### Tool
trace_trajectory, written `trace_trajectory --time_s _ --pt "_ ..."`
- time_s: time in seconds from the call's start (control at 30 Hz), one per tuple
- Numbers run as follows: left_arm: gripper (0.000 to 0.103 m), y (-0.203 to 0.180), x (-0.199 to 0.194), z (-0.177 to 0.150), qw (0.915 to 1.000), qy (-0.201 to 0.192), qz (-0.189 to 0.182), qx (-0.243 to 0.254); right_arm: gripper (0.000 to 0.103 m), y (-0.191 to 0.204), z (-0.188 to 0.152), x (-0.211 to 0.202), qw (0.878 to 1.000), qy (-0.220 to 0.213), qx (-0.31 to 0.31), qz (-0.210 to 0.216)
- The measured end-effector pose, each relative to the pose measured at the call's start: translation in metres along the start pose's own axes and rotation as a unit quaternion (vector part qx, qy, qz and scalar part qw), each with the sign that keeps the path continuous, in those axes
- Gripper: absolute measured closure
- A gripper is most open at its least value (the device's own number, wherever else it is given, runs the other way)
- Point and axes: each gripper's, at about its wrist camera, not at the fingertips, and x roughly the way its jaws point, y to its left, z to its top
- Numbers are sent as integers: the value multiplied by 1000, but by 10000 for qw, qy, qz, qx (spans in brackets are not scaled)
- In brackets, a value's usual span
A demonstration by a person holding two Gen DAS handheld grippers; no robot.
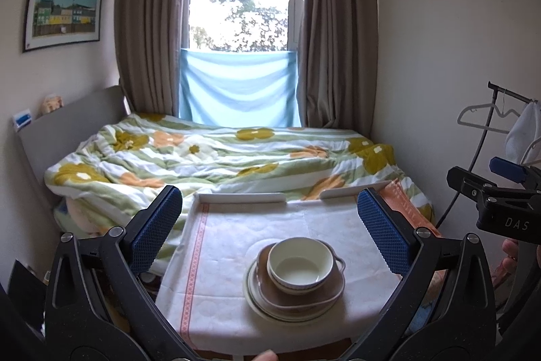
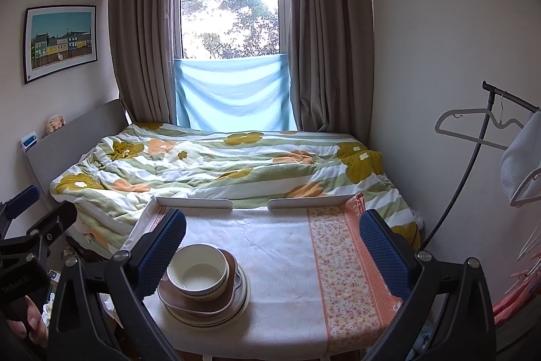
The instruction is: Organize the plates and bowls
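A cream bowl (image 1: 299, 263) sits on top of a brown square dish (image 1: 301, 293), which rests on cream plates (image 1: 267, 307), all in one stack on the cloth-covered table (image 1: 236, 235). The stack also shows in the right wrist view, with the bowl (image 2: 197, 269) on the brown dish (image 2: 199, 301) and the plates (image 2: 241, 300) beneath. My left gripper (image 1: 268, 225) is open and empty, held above and behind the stack. My right gripper (image 2: 272, 246) is open and empty, with its left finger (image 2: 159, 256) beside the bowl.
A bed with a floral duvet (image 1: 219, 158) lies behind the table. A white rail (image 2: 250, 203) edges the table's far side. An orange floral cloth strip (image 2: 341, 263) covers the table's right part. A clothes rack with hangers (image 2: 487, 127) stands at the right wall.
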Motion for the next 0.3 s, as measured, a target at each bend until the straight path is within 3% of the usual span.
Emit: trace_trajectory --time_s 0.3 --pt "0 1 13 -2 9997 54 222 -38 1 -4 3 17 9999 163 3 35"
